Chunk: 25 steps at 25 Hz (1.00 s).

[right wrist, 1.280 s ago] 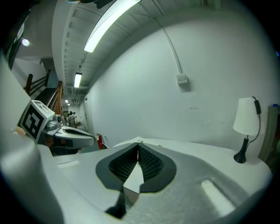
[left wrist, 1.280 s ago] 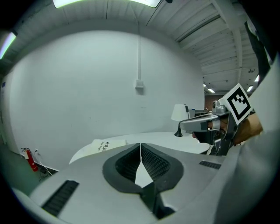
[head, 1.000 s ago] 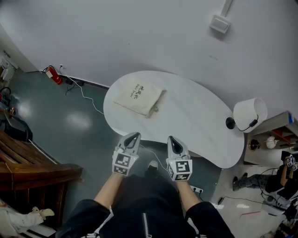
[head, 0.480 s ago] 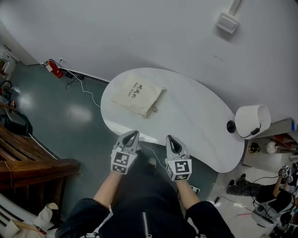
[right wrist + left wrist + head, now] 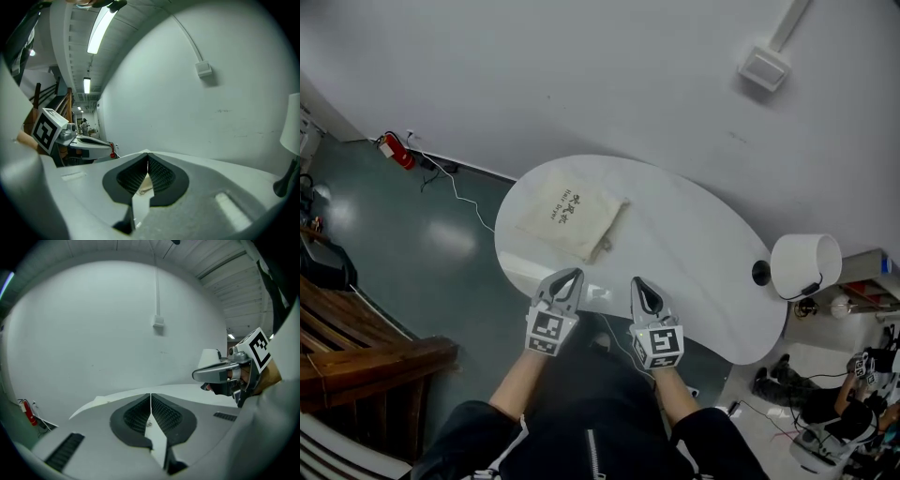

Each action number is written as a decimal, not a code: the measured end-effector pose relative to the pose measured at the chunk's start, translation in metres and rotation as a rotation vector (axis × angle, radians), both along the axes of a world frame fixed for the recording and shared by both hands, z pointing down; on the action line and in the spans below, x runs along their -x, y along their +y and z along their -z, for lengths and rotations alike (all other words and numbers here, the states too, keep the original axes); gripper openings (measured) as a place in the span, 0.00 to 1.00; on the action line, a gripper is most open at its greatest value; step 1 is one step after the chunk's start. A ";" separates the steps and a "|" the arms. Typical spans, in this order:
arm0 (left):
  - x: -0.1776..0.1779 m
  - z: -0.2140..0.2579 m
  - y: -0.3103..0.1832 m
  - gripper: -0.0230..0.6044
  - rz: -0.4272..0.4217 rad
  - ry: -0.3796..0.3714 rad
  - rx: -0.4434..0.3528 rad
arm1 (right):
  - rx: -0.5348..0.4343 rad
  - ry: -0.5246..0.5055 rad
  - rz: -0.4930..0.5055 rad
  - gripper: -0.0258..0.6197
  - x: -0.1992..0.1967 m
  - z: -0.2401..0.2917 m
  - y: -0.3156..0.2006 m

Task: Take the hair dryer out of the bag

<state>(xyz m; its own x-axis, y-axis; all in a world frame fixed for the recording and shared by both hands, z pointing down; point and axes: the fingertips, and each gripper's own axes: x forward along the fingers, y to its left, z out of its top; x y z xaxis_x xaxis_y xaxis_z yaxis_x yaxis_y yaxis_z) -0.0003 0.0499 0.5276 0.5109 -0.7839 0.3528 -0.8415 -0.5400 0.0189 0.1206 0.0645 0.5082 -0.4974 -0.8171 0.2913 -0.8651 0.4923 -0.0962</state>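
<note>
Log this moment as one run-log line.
left gripper: shut, empty | right gripper: shut, empty | bag: on table, untouched | hair dryer: unseen

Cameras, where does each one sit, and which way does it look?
Head view: on the person's head, looking steeply down at table, bag, left gripper, right gripper, forearms.
Left gripper view: on the left gripper, facing the wall along shut jaws; right gripper at right.
Right gripper view: on the right gripper, facing the wall; left gripper at left.
Shared: both gripper views show the wall box.
</note>
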 end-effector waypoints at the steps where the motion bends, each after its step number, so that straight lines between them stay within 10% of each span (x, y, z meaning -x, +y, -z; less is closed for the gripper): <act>1: 0.000 0.003 -0.007 0.06 -0.009 0.008 -0.015 | -0.005 0.004 0.004 0.05 0.003 0.001 -0.006; 25: 0.017 -0.028 -0.107 0.06 -0.139 0.057 0.025 | 0.046 0.058 0.015 0.11 0.052 -0.030 -0.097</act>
